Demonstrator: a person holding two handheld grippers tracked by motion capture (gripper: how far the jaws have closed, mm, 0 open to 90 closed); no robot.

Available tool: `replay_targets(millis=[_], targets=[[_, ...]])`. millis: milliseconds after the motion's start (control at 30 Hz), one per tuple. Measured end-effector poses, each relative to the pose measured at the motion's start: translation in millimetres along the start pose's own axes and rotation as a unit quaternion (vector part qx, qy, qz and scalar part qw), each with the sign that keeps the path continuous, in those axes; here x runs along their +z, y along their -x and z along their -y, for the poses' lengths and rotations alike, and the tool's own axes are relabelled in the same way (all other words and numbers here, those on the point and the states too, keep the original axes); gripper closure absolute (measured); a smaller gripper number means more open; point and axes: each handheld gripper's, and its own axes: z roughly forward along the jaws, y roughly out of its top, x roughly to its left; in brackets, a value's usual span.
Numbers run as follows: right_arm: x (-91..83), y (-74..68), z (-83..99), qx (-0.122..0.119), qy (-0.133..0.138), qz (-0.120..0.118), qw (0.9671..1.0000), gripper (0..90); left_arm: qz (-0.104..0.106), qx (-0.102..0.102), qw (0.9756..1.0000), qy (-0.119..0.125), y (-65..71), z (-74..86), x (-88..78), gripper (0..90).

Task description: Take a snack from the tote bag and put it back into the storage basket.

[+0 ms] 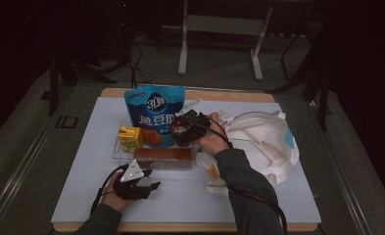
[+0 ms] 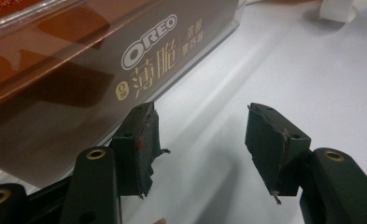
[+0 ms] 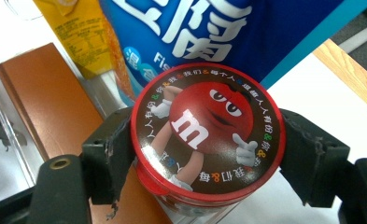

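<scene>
My right gripper point(image 1: 180, 131) point(image 3: 204, 144) is shut on a round red M&M's can point(image 1: 177, 127) point(image 3: 205, 127), its pads pressing the can's two sides. It holds the can just in front of an upright blue snack bag point(image 1: 155, 111) point(image 3: 246, 32), over the right end of a clear tray point(image 1: 115, 152). A brown Oreo box point(image 1: 163, 154) point(image 2: 78, 70) lies along the tray's front. My left gripper point(image 1: 152, 178) point(image 2: 202, 116) rests low on the white sheet in front of the tray, open, with nothing between its jaws.
A yellow carton point(image 1: 130, 138) point(image 3: 85, 37) stands at the tray's left beside the blue bag. A crumpled white bag point(image 1: 264, 142) lies to the right of my right hand. The wooden table edge point(image 1: 180, 227) runs along the front. A metal stand point(image 1: 219, 29) is on the floor beyond.
</scene>
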Motion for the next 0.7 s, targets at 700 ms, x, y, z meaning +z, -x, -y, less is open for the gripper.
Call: replay_targets(millis=[700], targets=[[4.4, 1.5, 16.4, 0.015, -0.014, -0.026, 0.9994, 25.5, 0.0, -0.002, 1.0, 0.0, 0.1, 0.1, 0.2, 43.6]])
